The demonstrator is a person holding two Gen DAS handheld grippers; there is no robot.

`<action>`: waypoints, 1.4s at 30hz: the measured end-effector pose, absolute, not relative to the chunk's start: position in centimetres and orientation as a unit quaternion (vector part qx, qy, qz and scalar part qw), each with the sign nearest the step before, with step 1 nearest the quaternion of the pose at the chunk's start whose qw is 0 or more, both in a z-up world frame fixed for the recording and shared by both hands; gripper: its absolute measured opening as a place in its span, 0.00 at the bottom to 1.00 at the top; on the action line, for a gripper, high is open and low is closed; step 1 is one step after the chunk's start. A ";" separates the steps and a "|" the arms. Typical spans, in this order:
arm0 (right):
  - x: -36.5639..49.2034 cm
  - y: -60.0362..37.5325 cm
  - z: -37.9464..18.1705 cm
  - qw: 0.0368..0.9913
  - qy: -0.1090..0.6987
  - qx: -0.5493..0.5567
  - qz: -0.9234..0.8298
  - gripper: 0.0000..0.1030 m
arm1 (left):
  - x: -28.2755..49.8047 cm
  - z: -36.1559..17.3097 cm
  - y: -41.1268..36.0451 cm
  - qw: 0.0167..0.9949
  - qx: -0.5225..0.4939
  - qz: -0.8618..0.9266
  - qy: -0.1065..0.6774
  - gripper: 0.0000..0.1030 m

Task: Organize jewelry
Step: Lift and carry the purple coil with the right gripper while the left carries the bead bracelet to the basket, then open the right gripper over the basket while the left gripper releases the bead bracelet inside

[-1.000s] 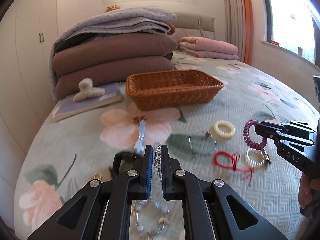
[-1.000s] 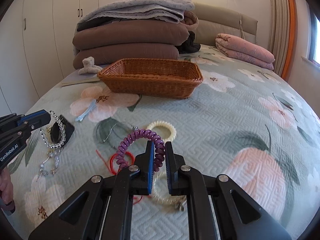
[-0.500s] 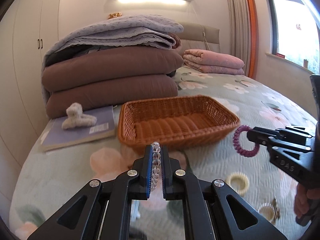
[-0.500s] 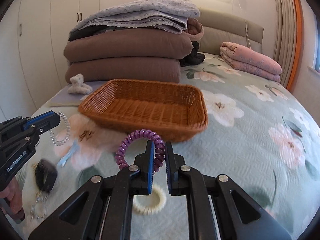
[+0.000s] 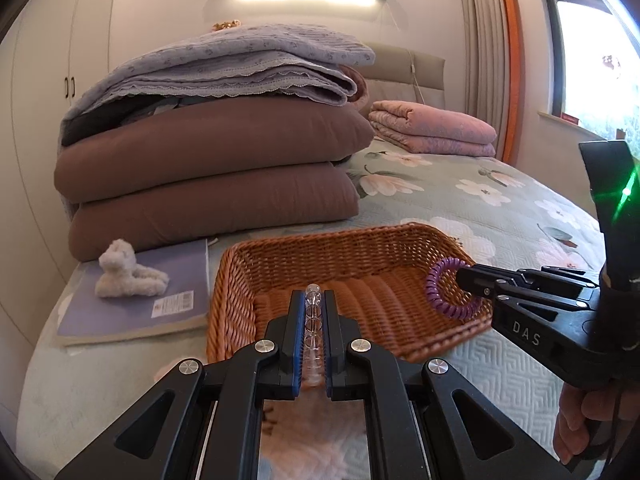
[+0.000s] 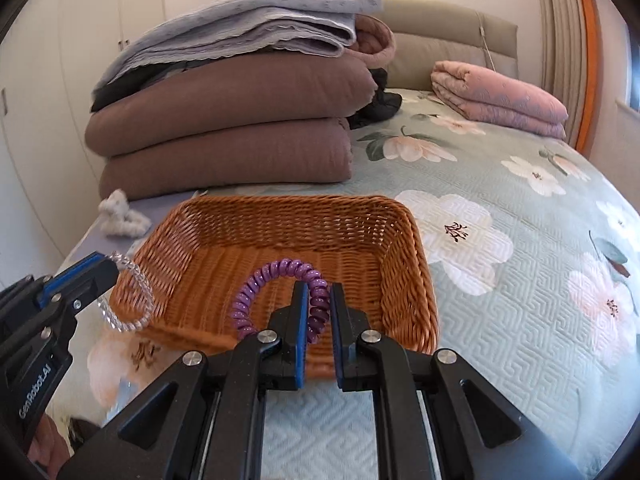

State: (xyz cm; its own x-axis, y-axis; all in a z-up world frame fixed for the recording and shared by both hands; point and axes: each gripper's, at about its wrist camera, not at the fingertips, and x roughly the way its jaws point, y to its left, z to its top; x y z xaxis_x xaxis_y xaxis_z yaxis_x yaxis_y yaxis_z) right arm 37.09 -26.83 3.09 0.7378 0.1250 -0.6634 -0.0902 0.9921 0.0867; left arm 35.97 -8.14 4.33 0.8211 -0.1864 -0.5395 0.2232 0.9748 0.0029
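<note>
My left gripper (image 5: 312, 300) is shut on a clear bead bracelet (image 5: 313, 322), held in the air at the near left edge of a brown wicker basket (image 5: 248, 280). The bracelet also shows in the right wrist view (image 6: 132, 300), hanging from the left gripper (image 6: 111, 261) at the basket's left rim (image 6: 156, 236). My right gripper (image 6: 319, 300) is shut on a purple spiral hair tie (image 6: 276, 276), held over the basket's near right edge. The hair tie also shows in the left wrist view (image 5: 436, 288), at the tip of the right gripper (image 5: 464, 276). The basket looks empty.
The basket stands on a floral quilted bed (image 6: 520, 280). Behind it is a tall stack of folded brown and lavender blankets (image 5: 208, 168). A fluffy white hair claw (image 5: 128, 270) lies on a purple book (image 5: 132, 304) left of the basket. Pink folded blankets (image 5: 432, 128) lie far right.
Both grippers have lifted from the bedspread and moved forward to the basket, each carrying its item. The loose jewelry on the bed has dropped out of view.
</note>
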 end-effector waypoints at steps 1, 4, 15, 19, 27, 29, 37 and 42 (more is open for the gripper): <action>37.8 -27.0 2.9 0.928 0.366 0.028 0.058 0.11 | 36.5 4.3 -8.2 0.952 0.032 -0.107 0.284 0.07; 39.5 -27.1 1.9 0.921 0.387 0.024 0.047 0.11 | 38.0 3.8 -8.7 0.948 0.037 -0.104 0.300 0.07; 41.8 -27.0 -1.3 0.901 0.431 0.013 0.037 0.11 | 41.6 0.8 -8.5 0.931 0.043 -0.094 0.351 0.07; 42.0 -26.8 -2.2 0.895 0.444 0.015 0.032 0.11 | 42.0 -0.1 -8.4 0.925 0.039 -0.095 0.366 0.07; 42.2 -26.8 -2.4 0.892 0.451 0.009 0.029 0.12 | 42.3 -1.4 -8.0 0.920 0.038 -0.083 0.382 0.07; 42.2 -26.6 -2.4 0.891 0.453 0.003 0.030 0.12 | 42.4 -1.5 -7.8 0.919 0.036 -0.082 0.384 0.07; 42.1 -26.3 -2.4 0.894 0.448 -0.001 0.034 0.24 | 42.5 -2.0 -7.5 0.917 0.037 -0.067 0.391 0.14; 41.7 -26.3 -1.8 0.901 0.433 0.006 0.034 0.32 | 42.0 -1.6 -7.5 0.922 0.039 -0.068 0.379 0.50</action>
State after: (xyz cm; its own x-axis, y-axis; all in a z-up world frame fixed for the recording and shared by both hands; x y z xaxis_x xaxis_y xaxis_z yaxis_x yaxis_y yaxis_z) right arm 41.67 -26.30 -1.77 0.6223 0.0674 -0.7799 -0.0567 0.9975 0.0410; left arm 41.95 -7.49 -1.58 0.7038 -0.0953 -0.7039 0.1538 0.9879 0.0200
